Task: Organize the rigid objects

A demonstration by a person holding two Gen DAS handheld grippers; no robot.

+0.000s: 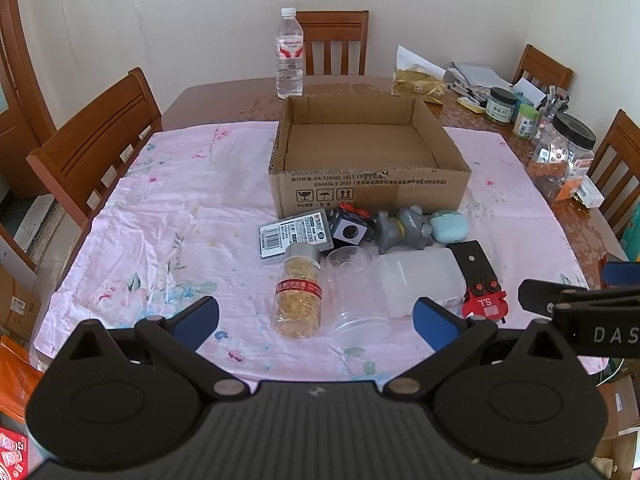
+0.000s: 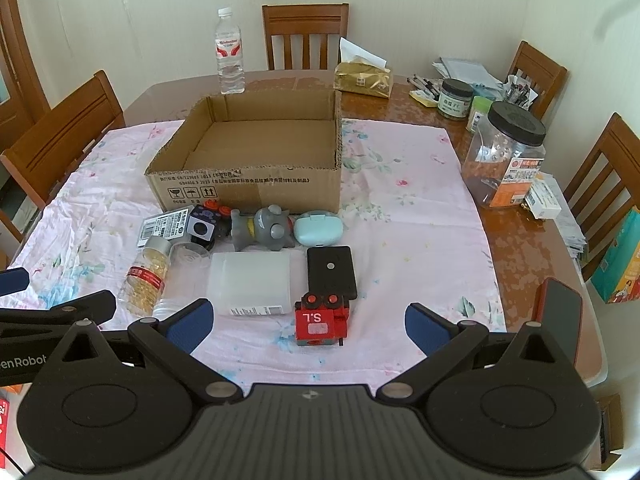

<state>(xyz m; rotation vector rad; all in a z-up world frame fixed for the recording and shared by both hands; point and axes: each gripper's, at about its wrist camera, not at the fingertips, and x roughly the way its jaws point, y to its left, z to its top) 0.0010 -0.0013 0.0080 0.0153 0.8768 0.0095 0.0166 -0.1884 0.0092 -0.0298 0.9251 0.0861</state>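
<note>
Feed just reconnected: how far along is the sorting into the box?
Nothing is done: the cardboard box looks empty. Nothing is in hand: the left claw and right claw are both open, short of the pile. Left: capsule bottle, white container, red toy train, grey figurine and the other items before the box.
</note>
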